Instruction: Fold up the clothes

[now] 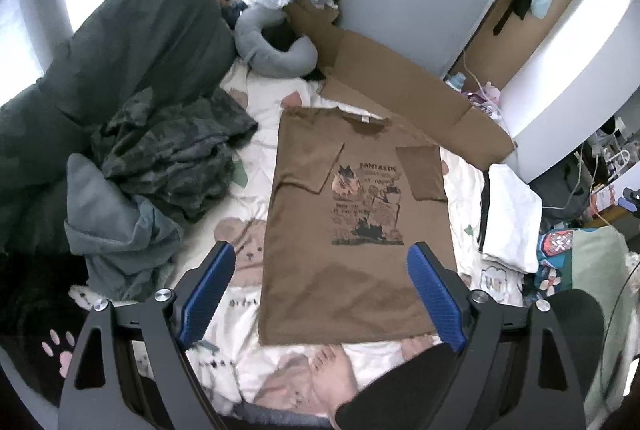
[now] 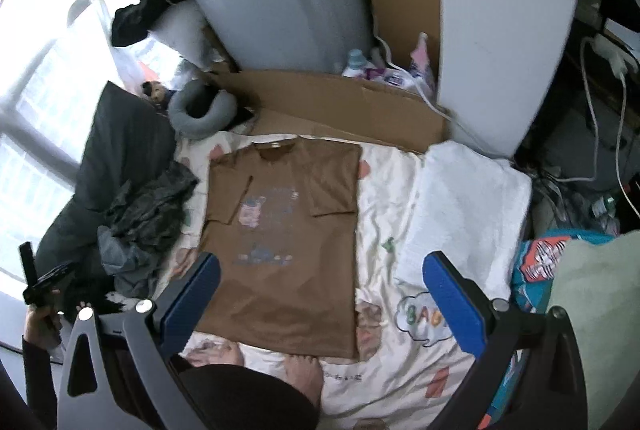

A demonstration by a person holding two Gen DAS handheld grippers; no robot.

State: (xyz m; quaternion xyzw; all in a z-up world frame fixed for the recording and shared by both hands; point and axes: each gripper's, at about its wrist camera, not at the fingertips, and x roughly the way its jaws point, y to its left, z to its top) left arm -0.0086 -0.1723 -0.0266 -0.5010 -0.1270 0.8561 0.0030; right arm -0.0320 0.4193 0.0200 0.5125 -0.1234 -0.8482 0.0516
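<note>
Brown T-shirt (image 1: pixel 352 222) lies between crumpled dark clothes (image 1: pixel 172 158) and, seemingly, folded whites (image 1: pixel 508 218).

T-shirt (image 1: pixel 352 226) on bedsheet (image 1: pixel 256 134), beside towel (image 1: pixel 510 214)

We're looking down from two fisheye cameras, each riding a hand-held gripper and peering forward between its blue fingers. The left wrist view hangs high over the bed (image 1: pixel 256 134), facing the far cardboard (image 1: pixel 400 82), with the brown T-shirt (image 1: pixel 352 230) nearly centred. The right wrist view sits further right and about as high, so the T-shirt (image 2: pixel 288 230) falls left of centre. Both share the shirt, the cardboard (image 2: pixel 340 102), the grey neck pillow (image 1: pixel 272 46) and the person's bare feet (image 1: pixel 332 378).
</note>
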